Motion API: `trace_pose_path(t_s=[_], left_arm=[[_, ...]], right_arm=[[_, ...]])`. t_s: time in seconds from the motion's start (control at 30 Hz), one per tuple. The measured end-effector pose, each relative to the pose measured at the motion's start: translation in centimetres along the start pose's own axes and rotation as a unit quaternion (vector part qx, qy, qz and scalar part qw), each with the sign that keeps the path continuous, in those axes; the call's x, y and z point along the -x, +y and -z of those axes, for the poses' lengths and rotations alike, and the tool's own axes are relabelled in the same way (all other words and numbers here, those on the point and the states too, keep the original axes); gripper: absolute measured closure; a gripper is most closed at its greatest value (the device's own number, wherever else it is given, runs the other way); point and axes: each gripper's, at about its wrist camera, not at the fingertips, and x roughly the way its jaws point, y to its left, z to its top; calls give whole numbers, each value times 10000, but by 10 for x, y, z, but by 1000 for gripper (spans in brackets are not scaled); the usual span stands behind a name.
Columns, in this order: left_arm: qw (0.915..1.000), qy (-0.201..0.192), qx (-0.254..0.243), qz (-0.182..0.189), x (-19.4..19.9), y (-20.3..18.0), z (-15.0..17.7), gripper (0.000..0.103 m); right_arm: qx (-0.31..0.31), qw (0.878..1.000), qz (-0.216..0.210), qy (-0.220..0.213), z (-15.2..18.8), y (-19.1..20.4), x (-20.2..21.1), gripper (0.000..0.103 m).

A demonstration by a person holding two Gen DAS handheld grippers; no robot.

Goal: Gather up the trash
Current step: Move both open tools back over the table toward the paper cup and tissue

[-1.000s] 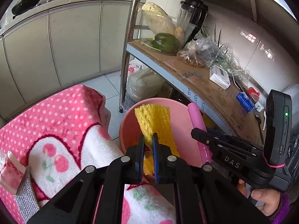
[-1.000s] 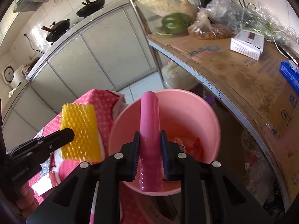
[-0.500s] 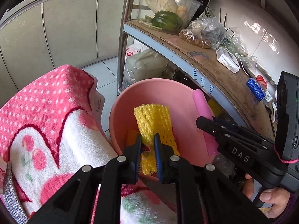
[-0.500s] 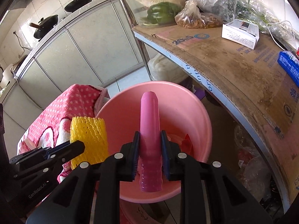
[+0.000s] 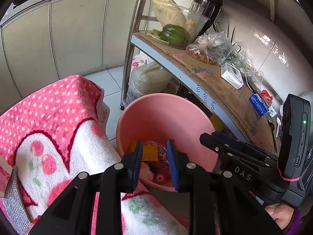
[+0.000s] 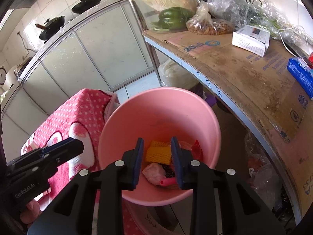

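A pink bucket (image 5: pixel 137 115) (image 6: pixel 125 125) stands on the floor between a pink towel and a shelf. Inside lie a yellow foam net (image 5: pixel 149 152) (image 6: pixel 156 151), a pink foam tube (image 6: pixel 168 181) and other scraps. My left gripper (image 5: pixel 153 148) is open and empty above the bucket's near rim. My right gripper (image 6: pixel 157 146) is open and empty, also over the bucket. Each gripper shows at the edge of the other's view.
A pink dotted towel (image 5: pixel 49 121) (image 6: pixel 82 113) covers something to the bucket's left. A cardboard-lined metal shelf (image 5: pixel 225 90) (image 6: pixel 244 68) to the right holds vegetables, bags and small boxes. White cabinets (image 5: pixel 58 39) stand behind.
Both grippers opened. The yellow foam net left the left gripper and the pink tube left the right gripper; both now lie in the bucket.
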Motion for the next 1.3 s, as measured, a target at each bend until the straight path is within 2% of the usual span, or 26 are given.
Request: trace_pose_path(t_s=[0.17, 0.27, 0.47, 0.67, 0.83, 0.97, 1.17, 1.3], left_arm=[[9999, -131, 32, -68, 25, 10, 6, 78], [9997, -211, 33, -152, 41, 17, 12, 73], [9981, -368, -99, -481, 82, 40, 26, 72], [9935, -642, 244, -907, 135, 95, 30, 72], [9843, -736, 526, -1519, 166, 153, 25, 72], [9780, -557, 821, -1835, 169, 206, 21, 72], [9718, 12, 1599, -1731, 144, 270, 20, 72], [9696, 275, 1799, -1638, 119, 284, 21, 72]], right_arm=[[264, 9996, -98, -89, 8, 20, 16, 74], [295, 9993, -235, -61, 12, 31, 23, 74], [423, 9978, -501, -49, 20, 59, 35, 74], [649, 9961, -602, -34, 21, 87, 43, 74], [815, 9937, -766, 38, 24, 109, 46, 74], [965, 9917, -847, 104, 27, 124, 48, 74], [1209, 9885, -900, 154, 28, 142, 52, 74], [1270, 9858, -1050, 319, 27, 155, 47, 74]])
